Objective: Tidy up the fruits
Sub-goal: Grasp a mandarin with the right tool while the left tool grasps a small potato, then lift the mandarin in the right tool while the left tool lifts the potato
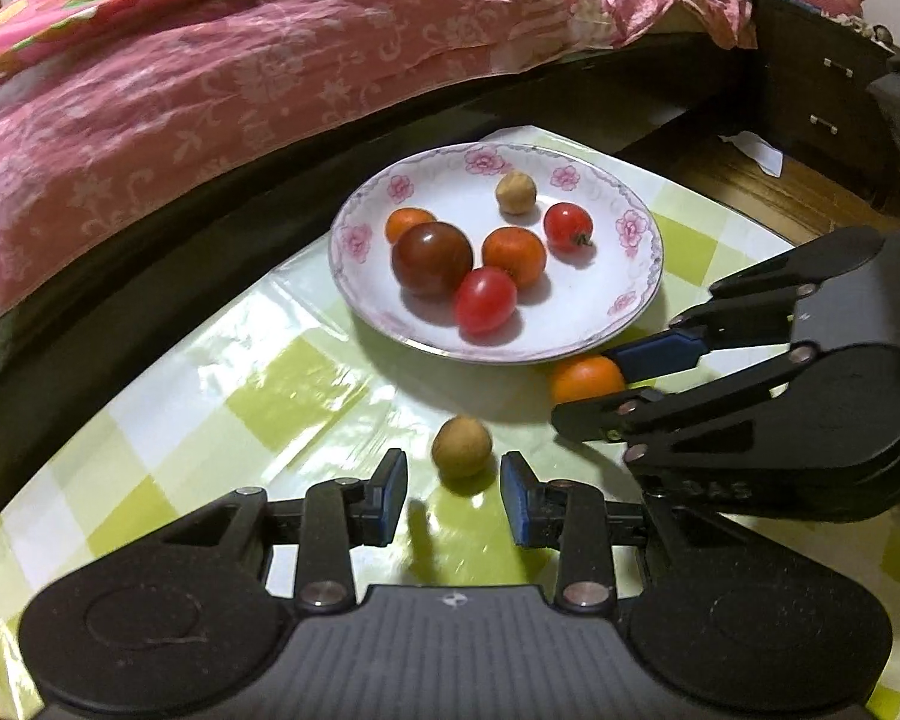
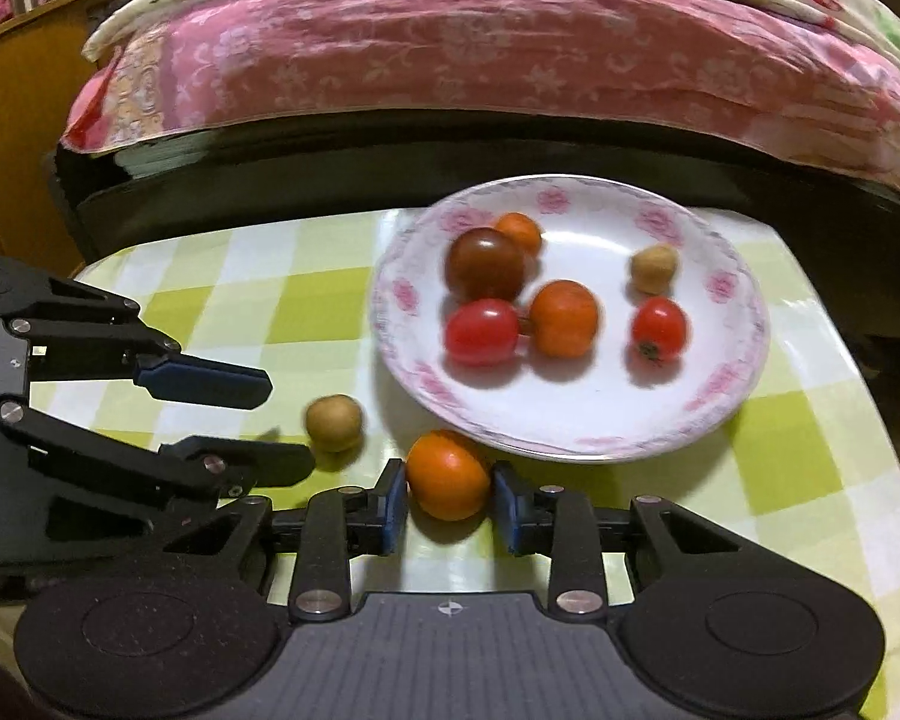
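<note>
A white flowered plate [image 1: 606, 306] [image 2: 600, 402] holds several small fruits: a dark tomato [image 1: 432, 258], red and orange cherry tomatoes, and a brown longan [image 1: 516, 193]. On the checked cloth in front of it lie a second longan [image 1: 462, 447] [image 2: 334, 422] and an orange tomato [image 1: 588, 377] [image 2: 448, 475], which sits against the plate's rim. My left gripper [image 1: 453, 498] [image 2: 288, 423] is open, and the loose longan lies just ahead of its tips, untouched. My right gripper [image 2: 450, 504] [image 1: 582, 387] has both blue pads against the orange tomato, which rests on the table.
The small table wears a glossy green-and-white checked cloth [image 1: 282, 396]. A bed with pink floral bedding [image 1: 210, 78] runs along its far side. A dark drawer unit [image 1: 822, 96] stands at the far right, with wooden floor and a scrap of paper [image 1: 756, 150] below it.
</note>
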The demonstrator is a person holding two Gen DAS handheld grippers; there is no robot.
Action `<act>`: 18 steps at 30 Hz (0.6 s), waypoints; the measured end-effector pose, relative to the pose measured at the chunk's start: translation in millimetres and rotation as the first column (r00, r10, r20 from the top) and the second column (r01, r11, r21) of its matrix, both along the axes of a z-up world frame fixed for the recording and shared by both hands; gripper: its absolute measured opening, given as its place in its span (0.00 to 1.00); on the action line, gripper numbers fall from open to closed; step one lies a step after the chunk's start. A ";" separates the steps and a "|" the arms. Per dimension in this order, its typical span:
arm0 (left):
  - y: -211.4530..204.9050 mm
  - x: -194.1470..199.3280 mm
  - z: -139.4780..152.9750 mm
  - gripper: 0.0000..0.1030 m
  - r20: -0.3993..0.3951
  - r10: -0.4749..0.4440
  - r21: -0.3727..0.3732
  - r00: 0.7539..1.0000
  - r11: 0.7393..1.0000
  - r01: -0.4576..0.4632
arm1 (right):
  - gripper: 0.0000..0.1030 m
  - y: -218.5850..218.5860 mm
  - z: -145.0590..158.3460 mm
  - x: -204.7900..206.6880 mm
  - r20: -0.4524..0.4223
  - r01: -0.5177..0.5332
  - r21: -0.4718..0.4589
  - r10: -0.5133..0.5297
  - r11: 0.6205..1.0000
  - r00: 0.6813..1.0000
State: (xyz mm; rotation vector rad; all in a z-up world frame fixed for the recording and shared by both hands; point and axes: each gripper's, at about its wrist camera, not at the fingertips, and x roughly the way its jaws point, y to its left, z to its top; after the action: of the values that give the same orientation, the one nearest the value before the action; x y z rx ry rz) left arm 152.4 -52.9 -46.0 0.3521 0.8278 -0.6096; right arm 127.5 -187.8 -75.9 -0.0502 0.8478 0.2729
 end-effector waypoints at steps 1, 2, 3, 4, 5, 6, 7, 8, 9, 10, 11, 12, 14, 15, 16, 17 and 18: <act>-2.6 0.7 -1.3 0.41 0.002 -0.004 0.002 1.000 1.000 0.004 | 0.26 -4.0 0.9 -0.7 -0.002 0.011 0.005 -0.011 1.000 1.000; -4.9 1.6 -2.9 0.41 0.002 -0.005 0.003 1.000 1.000 0.005 | 0.26 -7.6 1.6 -1.5 -0.006 0.022 0.008 -0.022 1.000 1.000; -6.9 3.0 -4.6 0.41 0.000 -0.006 0.004 1.000 1.000 0.006 | 0.26 -10.9 1.6 -2.4 -0.009 0.029 0.011 -0.029 1.000 1.000; -9.2 4.6 -6.7 0.41 -0.003 -0.007 0.007 1.000 1.000 0.007 | 0.26 -13.4 1.6 -4.1 -0.011 0.034 0.015 -0.034 0.999 0.999; -11.8 6.4 -9.6 0.41 -0.007 -0.007 0.013 1.000 1.000 0.007 | 0.26 -15.2 1.7 -5.7 -0.013 0.037 0.015 -0.037 0.999 0.999; -13.3 7.2 -12.0 0.41 -0.009 -0.006 0.017 1.000 1.000 0.006 | 0.26 -16.7 1.7 -7.7 -0.014 0.039 0.016 -0.038 0.999 0.999; -14.8 8.4 -13.8 0.41 -0.008 -0.003 0.017 1.000 1.000 0.004 | 0.26 -18.4 1.4 -9.3 -0.016 0.039 0.018 -0.039 0.999 0.999; -15.9 9.1 -13.9 0.41 -0.002 -0.001 0.012 1.000 1.000 0.001 | 0.26 -19.8 1.0 -10.1 -0.018 0.040 0.020 -0.039 0.999 0.999; -17.4 10.3 -14.1 0.41 -0.001 0.003 0.013 1.000 1.000 -0.003 | 0.26 -20.7 0.8 -10.4 -0.020 0.041 0.020 -0.040 0.999 0.999; -17.6 10.5 -14.2 0.41 0.000 0.006 0.013 1.000 1.000 -0.006 | 0.26 -21.5 1.0 -10.8 -0.020 0.041 0.022 -0.041 0.999 0.999; -17.2 10.1 -14.4 0.41 0.000 0.010 0.012 1.000 1.000 -0.010 | 0.26 -22.1 1.1 -11.0 -0.022 0.042 0.023 -0.041 0.999 0.999; -16.6 9.0 -14.6 0.41 0.003 0.014 0.011 1.000 1.000 -0.014 | 0.26 -21.7 1.1 -10.3 -0.024 0.043 0.022 -0.043 0.999 0.999; -16.2 5.8 -14.6 0.39 0.012 0.015 0.015 1.000 1.000 -0.015 | 0.26 -21.3 1.1 -9.0 -0.025 0.046 0.019 -0.046 0.999 0.999; -16.6 4.5 -14.4 0.37 0.017 0.017 0.019 1.000 1.000 -0.017 | 0.26 -21.6 1.0 -9.0 -0.026 0.048 0.020 -0.047 0.999 0.999; -17.1 3.6 -14.0 0.34 0.021 0.023 0.024 1.000 0.999 -0.024 | 0.26 -21.5 1.1 -9.2 -0.027 0.049 0.019 -0.049 0.999 0.998; -17.3 3.1 -13.6 0.33 0.022 0.028 0.028 0.999 0.999 -0.029 | 0.26 -20.6 1.5 -9.3 -0.028 0.050 0.016 -0.050 0.999 0.998; -16.4 1.9 -12.1 0.32 0.018 0.029 0.027 0.999 0.999 -0.029 | 0.26 -19.3 2.1 -10.0 -0.028 0.051 0.009 -0.050 0.999 0.998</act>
State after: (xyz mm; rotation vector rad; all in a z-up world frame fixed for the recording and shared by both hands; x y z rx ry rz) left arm 154.3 -69.3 -58.1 0.3691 0.8235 -0.5683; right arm 117.5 -207.1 -73.8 -0.0161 0.8745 0.2307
